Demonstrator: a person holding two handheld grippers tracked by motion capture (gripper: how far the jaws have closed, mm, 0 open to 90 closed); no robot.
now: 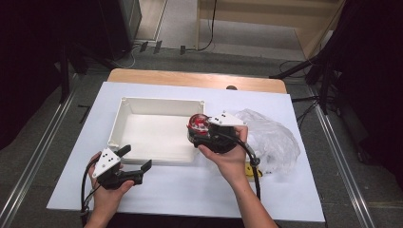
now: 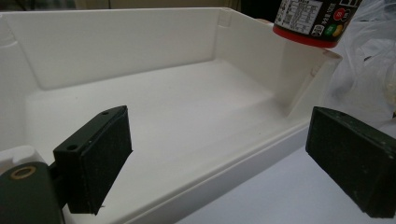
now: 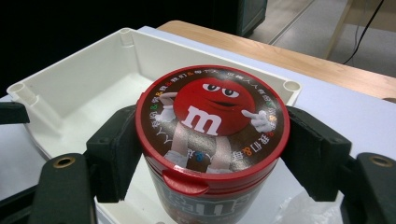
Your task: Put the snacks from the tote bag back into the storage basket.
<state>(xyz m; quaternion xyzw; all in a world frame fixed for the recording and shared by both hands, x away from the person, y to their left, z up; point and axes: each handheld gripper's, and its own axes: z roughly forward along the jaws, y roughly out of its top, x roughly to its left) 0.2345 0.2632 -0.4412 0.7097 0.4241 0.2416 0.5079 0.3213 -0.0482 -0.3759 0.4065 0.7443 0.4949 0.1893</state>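
Right gripper point(image 1: 203, 134), centre of the high view: closed on the candy tub point(image 1: 198, 124), jaws set wide to span its girth, pads pressed against both sides just under the red lid. Same grip confirmed in the right gripper view, candy tub point(image 3: 212, 140) centred between the two black pads point(image 3: 116, 154), upright, lid facing the camera.

Tub position: held in the air over the right-hand wall of the white bin point(image 1: 142, 102), near its far right corner. In the left gripper view, base of the candy tub point(image 2: 316, 21) at the upper right of the frame, clear of the rim of the white bin point(image 2: 243, 161), not yet inside.

Left gripper point(image 1: 135, 161), lower left of the high view: jaws spread wide, holding nothing, pointed at the near wall of the bin. One pad point(image 2: 95, 156) just over the bin's near rim, touching or not cannot be told.

Crumpled clear plastic bag point(image 1: 271, 135) to the right of the tub, on the white sheet.

Probable step: placing the tub into the bin.

Hazards:
- Round, smooth wall gripped high, near the lid: risk of slipping or swinging between the pads if tilted.
- Base close above the rim: risk of catching the wall on descent, tipping the tub or shoving the bin.
- Early release: drop onto the rim, roll-off toward the bag.
- Light bin: liable to slide if struck, unless steadied.
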